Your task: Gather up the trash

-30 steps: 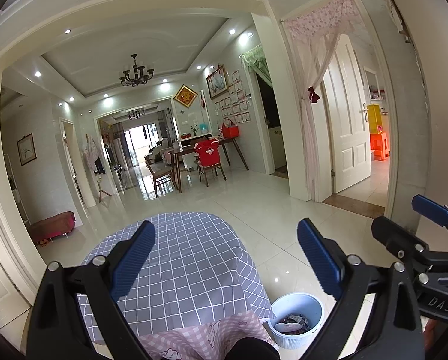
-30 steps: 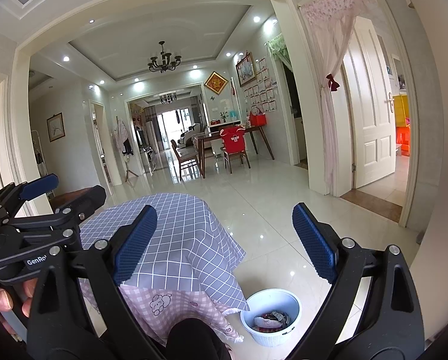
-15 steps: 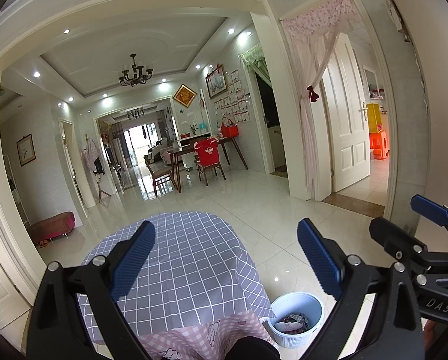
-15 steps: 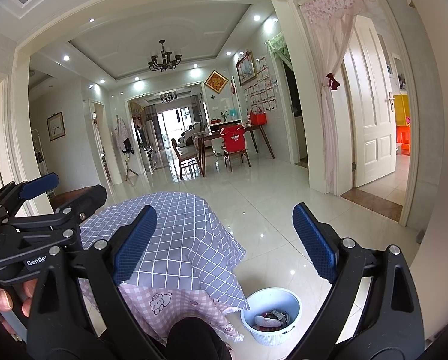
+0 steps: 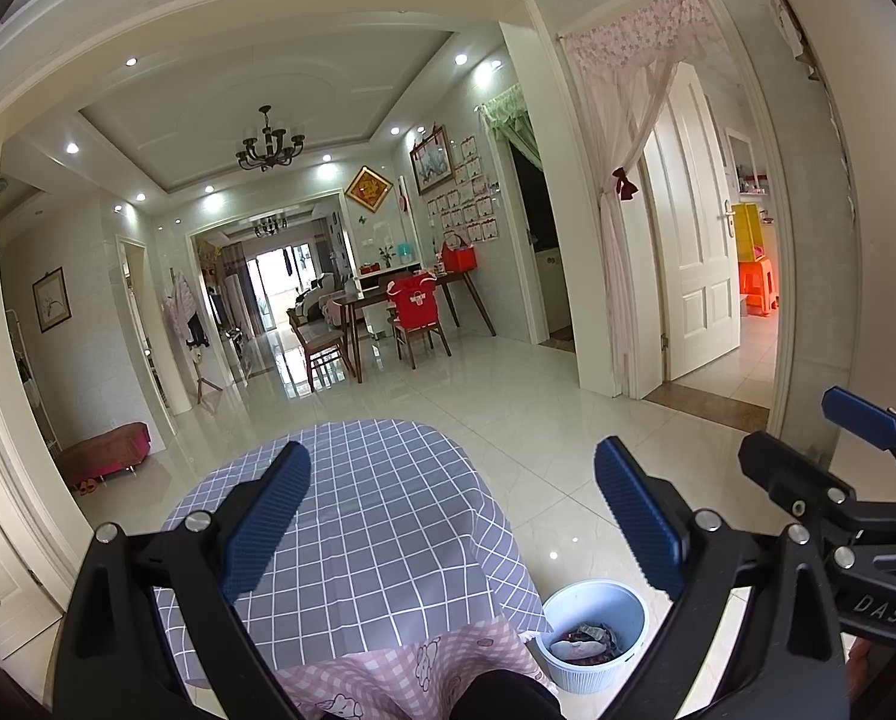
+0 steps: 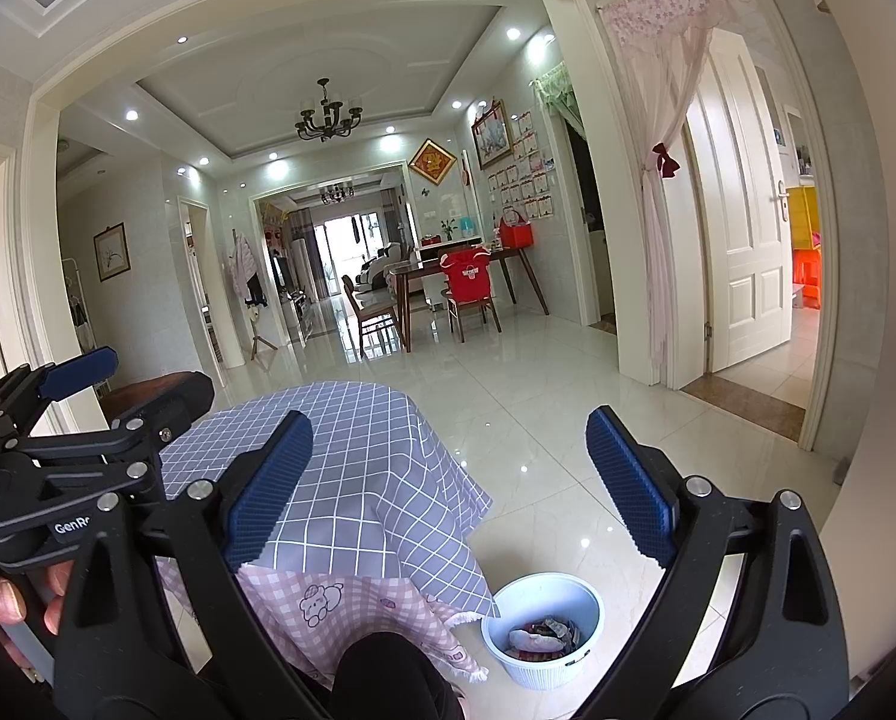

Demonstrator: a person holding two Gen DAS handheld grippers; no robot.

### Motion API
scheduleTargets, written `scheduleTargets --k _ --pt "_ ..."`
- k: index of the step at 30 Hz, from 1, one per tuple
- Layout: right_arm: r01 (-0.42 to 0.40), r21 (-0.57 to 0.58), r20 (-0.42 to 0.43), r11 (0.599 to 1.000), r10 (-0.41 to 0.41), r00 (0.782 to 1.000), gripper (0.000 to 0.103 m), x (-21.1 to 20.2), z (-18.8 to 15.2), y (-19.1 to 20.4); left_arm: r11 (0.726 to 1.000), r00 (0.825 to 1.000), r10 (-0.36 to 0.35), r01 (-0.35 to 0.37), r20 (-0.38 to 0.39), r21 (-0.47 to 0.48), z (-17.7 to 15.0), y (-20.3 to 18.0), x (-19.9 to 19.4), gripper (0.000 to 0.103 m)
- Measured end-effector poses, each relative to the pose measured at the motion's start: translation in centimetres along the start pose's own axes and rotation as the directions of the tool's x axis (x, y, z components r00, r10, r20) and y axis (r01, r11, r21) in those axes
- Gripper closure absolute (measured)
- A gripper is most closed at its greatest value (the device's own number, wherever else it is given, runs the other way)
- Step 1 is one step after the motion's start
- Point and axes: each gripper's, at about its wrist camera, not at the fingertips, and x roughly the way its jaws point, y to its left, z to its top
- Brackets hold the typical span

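blue pads on your left gripper (image 5: 452,516) and right gripper (image 6: 451,483) gape wide, holding nothing. trash (image 6: 544,636) sits in the white bin (image 6: 559,669) beside the checked tablecloth (image 6: 351,456).

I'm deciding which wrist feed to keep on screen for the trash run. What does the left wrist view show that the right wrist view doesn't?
Only the left wrist view shows the pink bench by the left wall, and the right gripper entering from its right edge.

Only the right wrist view shows the person's fingers on a handle, and the left gripper entering from its left edge.

Both show their own gripper open and empty, the checked tablecloth, the white bin already holding trash beside it, and the dining table beyond.
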Motion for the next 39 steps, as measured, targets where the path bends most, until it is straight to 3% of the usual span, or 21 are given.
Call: scheduleTargets --k 39 --pt "-0.002 0.0 -0.006 1.0 0.002 1.0 0.012 -0.2 1.1 0.2 1.0 1.0 -0.003 0.003 -0.006 0.004 0.2 0.3 0.0 0.009"
